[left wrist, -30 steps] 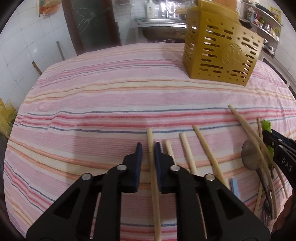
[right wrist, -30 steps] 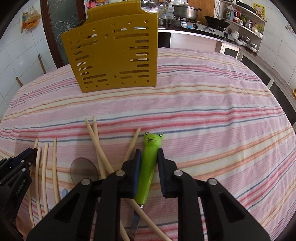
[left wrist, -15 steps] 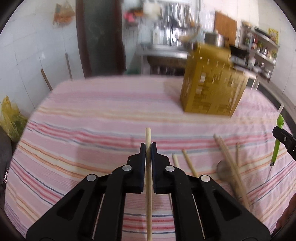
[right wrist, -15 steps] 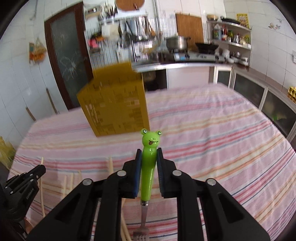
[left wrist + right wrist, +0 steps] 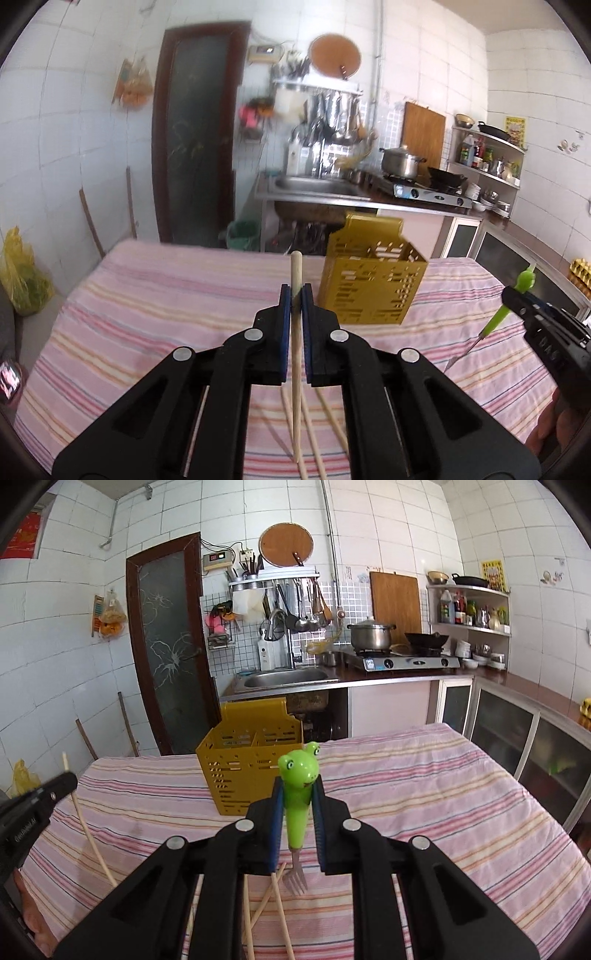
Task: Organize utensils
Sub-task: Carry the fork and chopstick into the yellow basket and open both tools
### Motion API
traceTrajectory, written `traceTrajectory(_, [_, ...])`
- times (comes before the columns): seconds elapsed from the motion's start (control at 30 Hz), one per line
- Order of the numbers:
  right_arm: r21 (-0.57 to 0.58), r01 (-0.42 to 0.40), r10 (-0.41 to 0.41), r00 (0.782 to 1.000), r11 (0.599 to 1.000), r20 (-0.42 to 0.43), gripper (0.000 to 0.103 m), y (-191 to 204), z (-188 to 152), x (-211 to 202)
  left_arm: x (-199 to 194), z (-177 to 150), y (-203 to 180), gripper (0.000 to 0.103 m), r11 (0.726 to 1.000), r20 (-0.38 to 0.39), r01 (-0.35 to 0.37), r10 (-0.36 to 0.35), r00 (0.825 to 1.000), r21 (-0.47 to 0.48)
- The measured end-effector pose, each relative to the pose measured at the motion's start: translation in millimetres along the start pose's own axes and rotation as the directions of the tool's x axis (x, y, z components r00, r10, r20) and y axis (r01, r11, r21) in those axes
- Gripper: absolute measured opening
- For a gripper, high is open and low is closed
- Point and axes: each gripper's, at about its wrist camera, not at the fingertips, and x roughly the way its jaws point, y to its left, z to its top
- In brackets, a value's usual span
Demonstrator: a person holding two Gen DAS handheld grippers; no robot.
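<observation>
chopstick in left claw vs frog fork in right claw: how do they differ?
Look: the chopstick is a plain pale wooden stick; the frog fork has a bright green frog-head handle and metal tines.
Shape: the chopstick is long and thin; the frog fork is shorter with a thick handle.
Grip: the left claw is pinched nearly shut on the chopstick; the right claw stands wider around the fork's handle.
Shared: both are held clear of the striped tablecloth, near the yellow utensil holder.

Behind the striped table (image 5: 424,775) we see a steel sink (image 5: 284,677), a lidded pot (image 5: 370,635) on a gas stove (image 5: 406,661), a dark glass door (image 5: 170,646), and a yellow bag (image 5: 20,273) at the wall.
</observation>
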Motion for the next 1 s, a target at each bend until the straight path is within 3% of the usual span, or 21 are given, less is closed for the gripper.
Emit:
traceTrajectory(0.47, [0.018, 0.039, -0.039, 0.999, 0.999, -0.004, 0.015, -4, 25, 10, 20, 50, -28, 0.004, 0.999, 0.072, 0.006, -0.01, 0.997, 0.051])
traceTrajectory(0.73, [0.045, 0.012, -0.015, 0.998, 0.999, 0.063, 0.015, -3, 100, 21, 41, 119, -45, 0.004, 0.997, 0.129, 0.063, -0.067, 0.989, 0.034])
traceTrajectory(0.87, [0.085, -0.027, 0.021, 0.997, 0.996, 0.068, 0.015, -3, 141, 45, 68, 156, -50, 0.004, 0.994, 0.149, 0.109, -0.105, 0.983, -0.021])
traceTrajectory(1.0, [0.091, -0.034, 0.029, 0.998, 0.995, 0.054, 0.015, 1, 155, 74, 99, 174, -54, 0.004, 0.994, 0.181, 0.101, -0.094, 0.979, -0.029])
